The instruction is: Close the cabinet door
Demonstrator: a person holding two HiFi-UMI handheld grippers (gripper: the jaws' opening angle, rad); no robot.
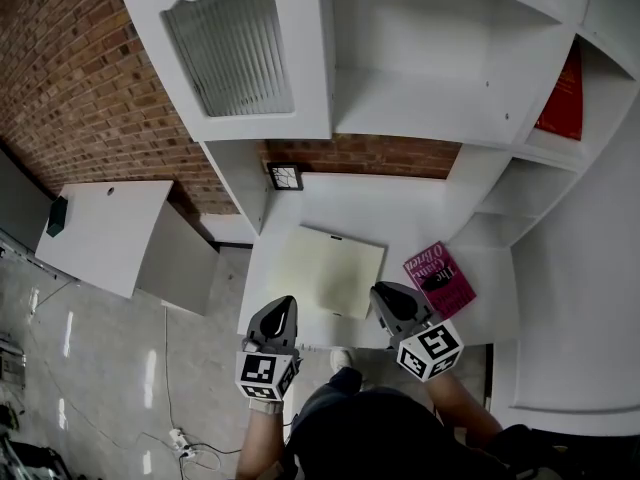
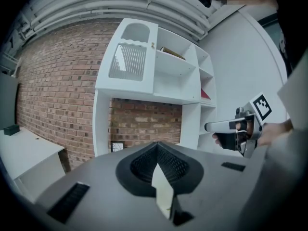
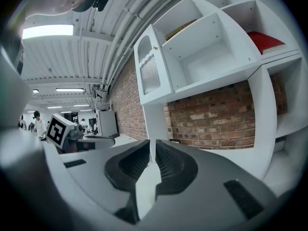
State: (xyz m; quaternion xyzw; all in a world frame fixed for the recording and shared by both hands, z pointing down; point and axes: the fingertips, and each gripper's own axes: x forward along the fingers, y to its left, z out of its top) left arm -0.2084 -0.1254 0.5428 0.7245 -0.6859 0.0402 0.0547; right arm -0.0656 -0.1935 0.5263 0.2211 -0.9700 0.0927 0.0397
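The door point(image 1: 238, 53), white with a ribbed glass pane, sits across the upper left bay of the cabinet point(image 1: 430, 98); from the head view it looks flush with the front, though I cannot tell whether it is fully home; a small knob point(image 3: 154, 47) shows at its right edge, next to the open bay. Both grippers hang well below the door and apart from it, side by side over the near edge of the desk point(image 1: 300, 208); neither touches the cabinet. The left gripper point(image 1: 283, 303) has its jaws closed tip to tip with nothing in them; it points at the cabinet, with the door above and to the left in its view. The right gripper point(image 1: 385, 293) has its jaws drawn close, only a thin slit between them, and holds nothing; in its view the door is high up, just left of centre. On the desk lie a pale sheet point(image 1: 325, 268) and a pink book point(image 1: 440, 278); a red book point(image 1: 565, 93) stands in a right-hand bay; a brick wall point(image 1: 80, 78) is behind.
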